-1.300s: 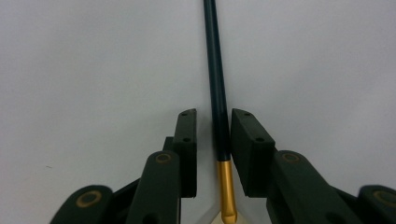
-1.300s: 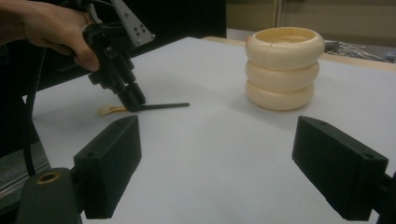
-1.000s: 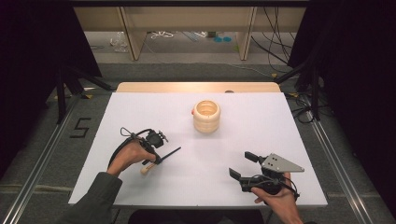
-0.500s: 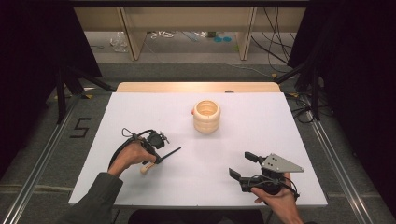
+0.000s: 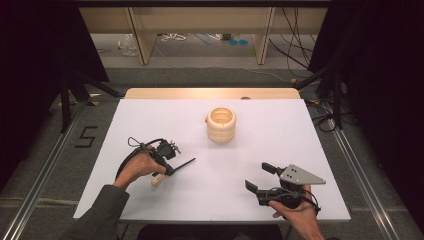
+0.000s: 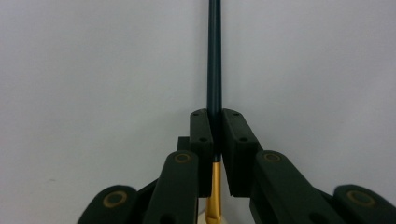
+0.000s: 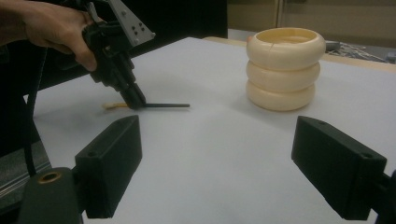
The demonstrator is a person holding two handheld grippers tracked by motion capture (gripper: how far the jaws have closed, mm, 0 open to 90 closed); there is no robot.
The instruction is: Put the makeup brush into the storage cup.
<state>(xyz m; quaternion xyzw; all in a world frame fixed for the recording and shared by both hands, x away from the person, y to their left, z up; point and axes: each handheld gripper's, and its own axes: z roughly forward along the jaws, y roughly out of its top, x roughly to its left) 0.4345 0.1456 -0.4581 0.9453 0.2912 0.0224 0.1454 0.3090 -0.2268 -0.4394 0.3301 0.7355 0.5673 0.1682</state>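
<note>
Looking down from the high view, the left gripper [image 5: 170, 168] has barely shifted in the last second, clamping a thin dark tool [image 5: 181, 165] low over the white table [image 5: 320, 130]; the right gripper [image 5: 261, 178] waits agape. Left gripper view: jaws pinch the shaft. Right gripper view: a cream ribbed holder [image 7: 285, 68] stands ahead, well apart, the likely destination.

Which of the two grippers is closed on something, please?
The left gripper, at the high view's left: its jaws pinch a thin dark-tipped tool. The right gripper sits with its jaws wide apart, holding nothing.
</note>
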